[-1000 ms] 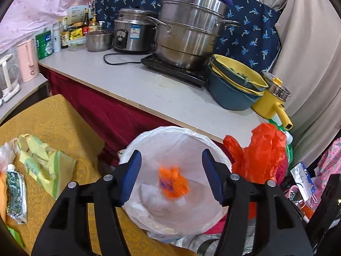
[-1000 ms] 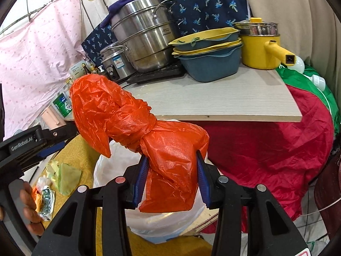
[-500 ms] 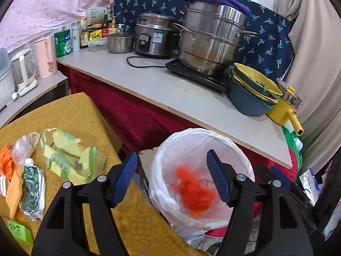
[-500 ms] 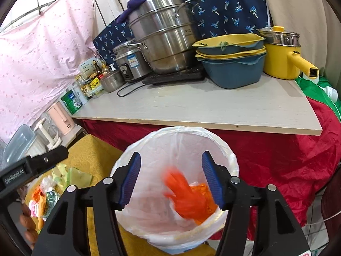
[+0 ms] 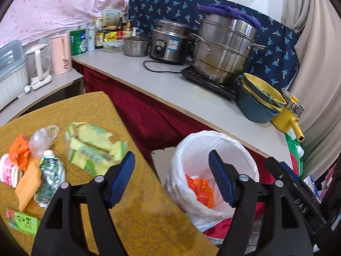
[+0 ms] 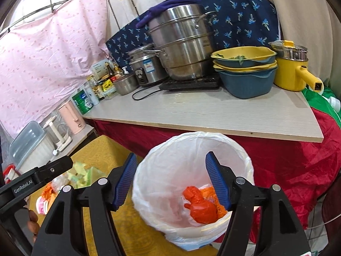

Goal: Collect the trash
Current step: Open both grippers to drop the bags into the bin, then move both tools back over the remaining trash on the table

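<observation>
Right gripper (image 6: 170, 179), a second ago clamped on orange bag (image 6: 201, 208), now wide open, empty, above bin (image 6: 191, 138); bag lies inside on liner. Left gripper (image 5: 171, 179) wide open, empty, swung toward table (image 5: 136, 209). Remaining trash: green wrapper (image 5: 93, 147), pouch (image 5: 50, 179), clear bag (image 5: 41, 137). One item binned; several left.

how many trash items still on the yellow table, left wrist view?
7 visible: yellow-green wrapper, clear plastic bag, orange scrap, green pouch, orange cloth, pink cup at the left edge, green packet nearest. More may be hidden off-frame left.
</observation>
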Available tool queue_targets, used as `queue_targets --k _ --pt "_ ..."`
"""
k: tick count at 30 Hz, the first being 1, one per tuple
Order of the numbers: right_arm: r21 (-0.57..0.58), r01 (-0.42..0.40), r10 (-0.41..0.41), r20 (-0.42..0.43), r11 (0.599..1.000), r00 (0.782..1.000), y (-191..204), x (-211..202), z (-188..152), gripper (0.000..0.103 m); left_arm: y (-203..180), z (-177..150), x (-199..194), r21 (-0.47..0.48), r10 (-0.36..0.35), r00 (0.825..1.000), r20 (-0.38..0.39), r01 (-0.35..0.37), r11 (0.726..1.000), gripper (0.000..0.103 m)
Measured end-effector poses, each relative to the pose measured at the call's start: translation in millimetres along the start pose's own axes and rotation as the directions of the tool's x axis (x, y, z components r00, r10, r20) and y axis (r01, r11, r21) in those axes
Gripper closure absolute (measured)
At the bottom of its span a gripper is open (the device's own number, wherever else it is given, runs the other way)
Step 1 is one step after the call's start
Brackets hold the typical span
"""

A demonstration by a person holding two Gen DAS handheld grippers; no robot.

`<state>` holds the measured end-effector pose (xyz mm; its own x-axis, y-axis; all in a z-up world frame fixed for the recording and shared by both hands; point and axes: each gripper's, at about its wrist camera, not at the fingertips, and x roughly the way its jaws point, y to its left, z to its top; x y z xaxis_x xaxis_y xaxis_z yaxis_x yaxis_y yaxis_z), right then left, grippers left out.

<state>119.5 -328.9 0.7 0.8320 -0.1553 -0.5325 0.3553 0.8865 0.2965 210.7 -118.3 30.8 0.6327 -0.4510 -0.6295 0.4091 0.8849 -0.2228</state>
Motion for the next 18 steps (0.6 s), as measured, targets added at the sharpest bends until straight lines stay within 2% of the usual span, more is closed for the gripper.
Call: queue_targets --k 10,18 --pt "-0.064 -0.069 0.068 -0.021 0.996 0.997 48 -14 -14 0.039 51 -22 -42 -0.036 0.082 0.996 0.02 -0.081 0.996 0.027" --pt "-0.106 -0.125 0.119 -0.065 0.986 0.991 88 -14 -31 0.039 98 -44 -65 -0.081 0.143 0.99 0.002 -0.142 0.987 0.026"
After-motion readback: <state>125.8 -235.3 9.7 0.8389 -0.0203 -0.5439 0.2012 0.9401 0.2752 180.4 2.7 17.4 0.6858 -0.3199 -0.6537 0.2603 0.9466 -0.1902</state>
